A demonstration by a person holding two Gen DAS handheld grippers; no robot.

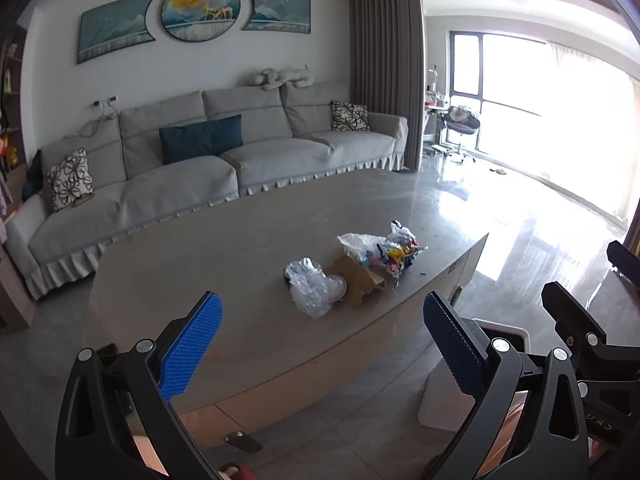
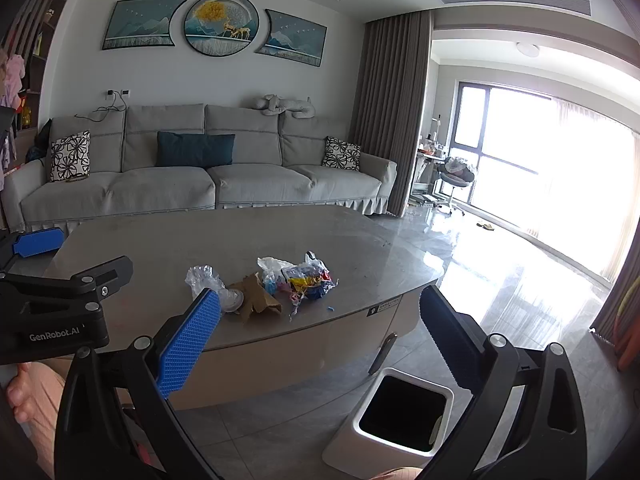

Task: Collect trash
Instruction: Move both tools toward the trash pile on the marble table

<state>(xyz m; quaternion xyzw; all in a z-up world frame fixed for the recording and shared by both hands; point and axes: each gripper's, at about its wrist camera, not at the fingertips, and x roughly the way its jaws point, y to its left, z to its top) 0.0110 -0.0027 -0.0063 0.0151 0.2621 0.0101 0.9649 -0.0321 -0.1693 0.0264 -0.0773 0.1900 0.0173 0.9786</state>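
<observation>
Both grippers hang short of the desk (image 2: 168,240), left gripper (image 1: 320,344) and right gripper (image 2: 320,340) fingers spread wide, holding nothing. The trash pile (image 2: 280,284) sits near the desk's front edge, the bin (image 2: 400,412) on the floor just below. Best bet: take the clear plastic bag (image 1: 310,286) first, pinching deep.

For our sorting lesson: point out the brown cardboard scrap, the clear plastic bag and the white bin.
brown cardboard scrap (image 2: 258,300), right wrist view, its flat middle.
clear plastic bag (image 1: 310,286), left wrist view, its crumpled centre.
white bin (image 2: 404,374), right wrist view, its near rim.
</observation>
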